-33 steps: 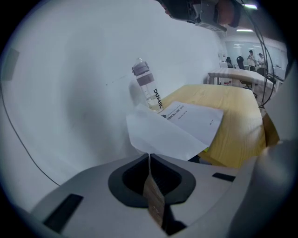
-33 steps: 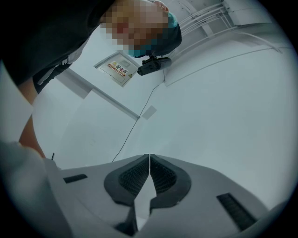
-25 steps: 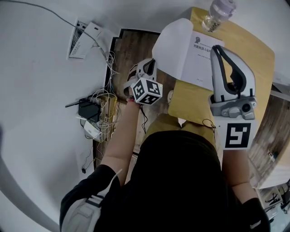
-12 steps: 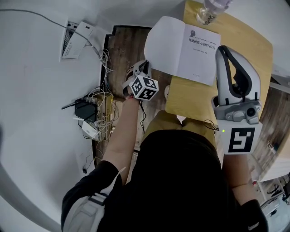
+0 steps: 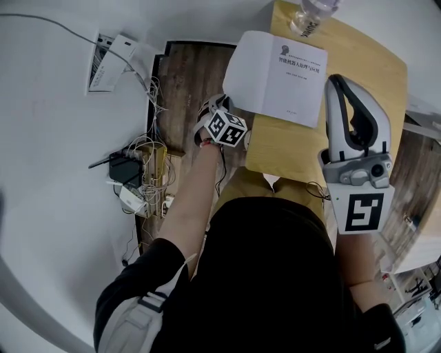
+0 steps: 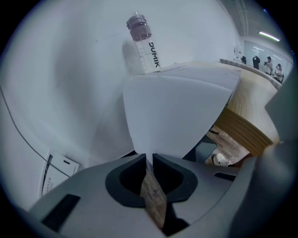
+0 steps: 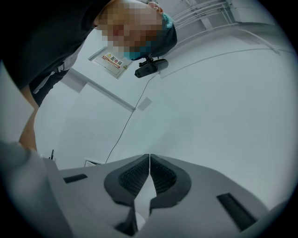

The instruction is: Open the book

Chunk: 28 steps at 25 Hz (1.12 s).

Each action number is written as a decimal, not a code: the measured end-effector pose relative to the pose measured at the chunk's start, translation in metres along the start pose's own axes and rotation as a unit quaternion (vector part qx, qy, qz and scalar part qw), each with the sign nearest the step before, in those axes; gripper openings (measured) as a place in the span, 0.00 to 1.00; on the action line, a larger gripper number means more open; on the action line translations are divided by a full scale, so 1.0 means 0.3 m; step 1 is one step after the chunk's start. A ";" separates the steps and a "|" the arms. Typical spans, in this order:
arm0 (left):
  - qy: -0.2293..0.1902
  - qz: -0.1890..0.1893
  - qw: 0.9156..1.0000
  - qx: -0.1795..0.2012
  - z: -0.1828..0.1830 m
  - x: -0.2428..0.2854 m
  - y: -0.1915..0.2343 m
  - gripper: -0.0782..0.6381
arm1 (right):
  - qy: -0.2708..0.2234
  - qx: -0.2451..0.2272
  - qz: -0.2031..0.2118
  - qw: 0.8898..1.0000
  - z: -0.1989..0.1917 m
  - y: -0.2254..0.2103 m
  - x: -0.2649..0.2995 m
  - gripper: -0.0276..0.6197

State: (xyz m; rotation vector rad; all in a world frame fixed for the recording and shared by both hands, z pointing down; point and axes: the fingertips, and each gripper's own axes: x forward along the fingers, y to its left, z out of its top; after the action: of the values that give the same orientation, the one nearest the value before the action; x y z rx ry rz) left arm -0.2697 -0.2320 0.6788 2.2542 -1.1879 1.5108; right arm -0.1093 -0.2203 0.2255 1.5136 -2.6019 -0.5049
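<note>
The book (image 5: pixel 282 72) lies open on the wooden table (image 5: pixel 365 69), white pages up. Its left leaf (image 6: pixel 177 107) juts past the table's left edge. My left gripper (image 5: pixel 219 117) hangs off that edge, below the leaf. Its jaws have just been opening: in the left gripper view a narrow gap shows at the left gripper (image 6: pixel 149 158), with the leaf's lower tip in the gap and not pressed. My right gripper (image 5: pixel 342 83) hovers over the table's right side, away from the book. In the right gripper view the right gripper (image 7: pixel 149 158) is shut on nothing.
A clear plastic bottle (image 5: pixel 311 15) stands at the table's far end behind the book. On the floor to the left lie a power strip with tangled cables (image 5: pixel 141 183) and a white box (image 5: pixel 110 58). A shoe (image 6: pixel 219 159) sits under the table.
The book's left leaf has swung down from a raised curve to lie flat and open. My left gripper has sunk beside the table edge. The right gripper has hardly moved.
</note>
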 end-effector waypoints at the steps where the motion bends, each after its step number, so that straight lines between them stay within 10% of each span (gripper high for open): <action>1: -0.003 0.006 1.000 -0.003 -0.001 -0.002 0.006 0.21 | 0.000 -0.001 -0.001 1.000 0.002 -0.002 -0.003 0.09; 4: -0.014 0.006 1.000 -0.025 -0.006 -0.009 0.015 0.47 | 0.003 -0.001 -0.001 1.000 0.002 -0.004 -0.015 0.09; 28: -0.091 0.001 0.996 0.014 0.134 -0.106 0.043 0.47 | 0.008 -0.001 -0.015 1.000 -0.003 -0.012 -0.068 0.09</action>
State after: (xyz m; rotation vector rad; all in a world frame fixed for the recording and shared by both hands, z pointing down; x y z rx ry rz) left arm -0.2559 -0.2458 0.6298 2.4528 -1.2236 1.3551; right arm -0.0958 -0.2046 0.2271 1.5503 -2.5695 -0.4963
